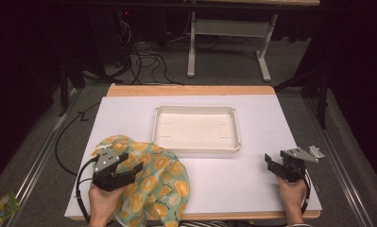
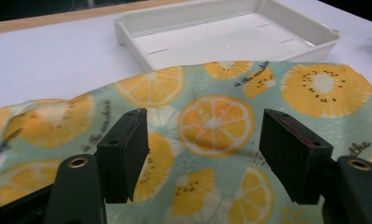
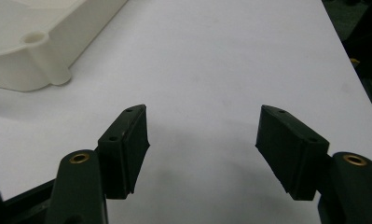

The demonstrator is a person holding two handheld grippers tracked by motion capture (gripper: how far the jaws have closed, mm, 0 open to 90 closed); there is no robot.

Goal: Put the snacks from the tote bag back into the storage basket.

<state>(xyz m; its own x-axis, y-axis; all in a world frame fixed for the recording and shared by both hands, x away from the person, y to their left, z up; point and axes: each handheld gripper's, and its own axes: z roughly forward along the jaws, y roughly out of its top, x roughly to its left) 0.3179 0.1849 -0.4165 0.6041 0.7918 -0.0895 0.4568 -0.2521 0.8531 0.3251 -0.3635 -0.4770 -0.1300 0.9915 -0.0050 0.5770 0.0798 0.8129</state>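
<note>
While the left gripper [image 1: 129,166] hovers over the cloth [image 1: 158,182], its fingers [image 2: 127,149] are spread wide with nothing between them; in the left gripper view the orange-slice print runs across the whole gap, and I can't tell if the tips touch the fabric. The right gripper [image 1: 270,163] sits near the desk's front right corner, fingers [image 3: 125,144] equally wide apart and gripping nothing, bare white desk [image 3: 211,70] under the gap.

Cloth: teal with yellow and orange citrus slices, rumpled, lying at the front left of the desk and reaching to its front edge. Its far edge comes right up to the tray's near left corner; can't tell from the high view if they actually touch.

Tray [image 1: 233,127]: shallow white rectangular, around desk centre, slightly towards the back. In the right gripper view its corner shows top left, apart from the fingers.

Outward: a hand holds each gripper from the front edge, cables looping off both. Wooden strip along the desk's back edge. Grey floor around, with black cables and a white frame behind the desk.
</note>
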